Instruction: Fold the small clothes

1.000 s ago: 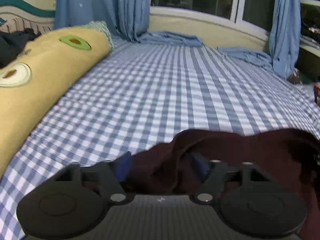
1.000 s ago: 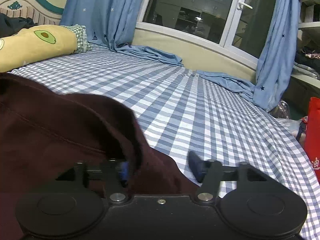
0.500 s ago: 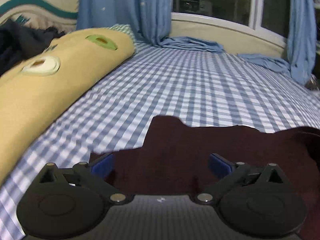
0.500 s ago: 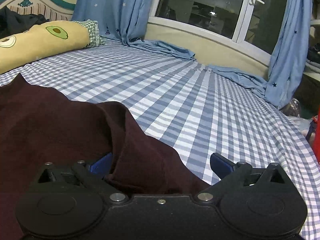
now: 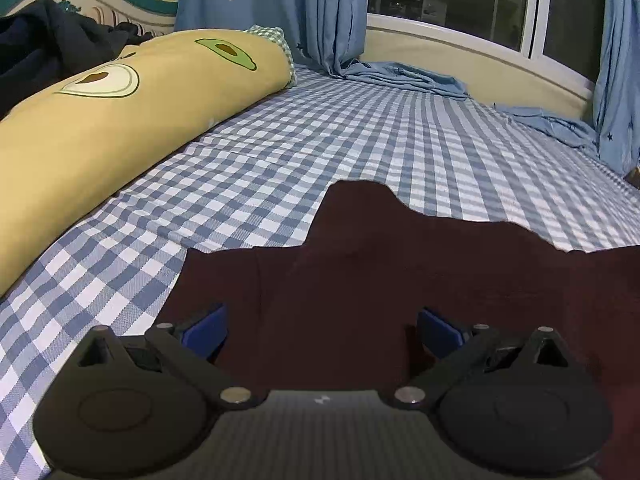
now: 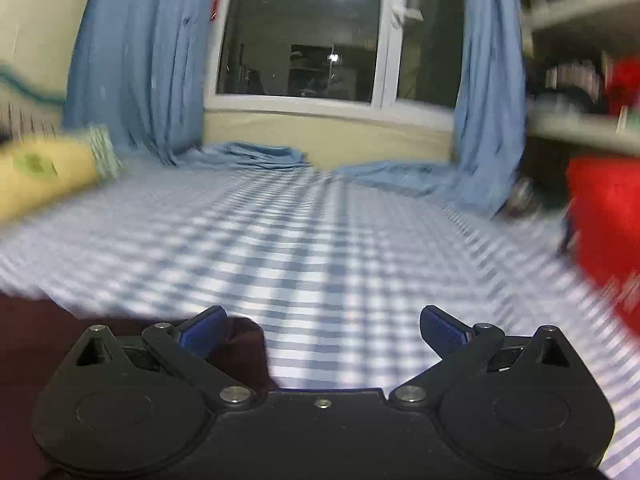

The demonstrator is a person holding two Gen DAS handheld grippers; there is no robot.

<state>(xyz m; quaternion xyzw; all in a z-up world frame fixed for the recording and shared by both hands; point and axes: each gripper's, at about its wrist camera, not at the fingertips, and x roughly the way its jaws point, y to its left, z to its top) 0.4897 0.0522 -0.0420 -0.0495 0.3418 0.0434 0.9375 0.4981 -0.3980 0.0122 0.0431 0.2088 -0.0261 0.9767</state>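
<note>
We've got the maroon garment (image 5: 400, 280) lying flat on the bed (image 5: 320, 152), both hand-held grippers, left (image 5: 322, 332) and right (image 6: 322, 330), wide open and empty, so folds look unfinished.

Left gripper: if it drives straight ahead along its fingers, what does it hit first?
Likely the dark maroon garment lying between the open left gripper fingers. Beyond it lies checked bedsheet; depth is unclear.
</note>
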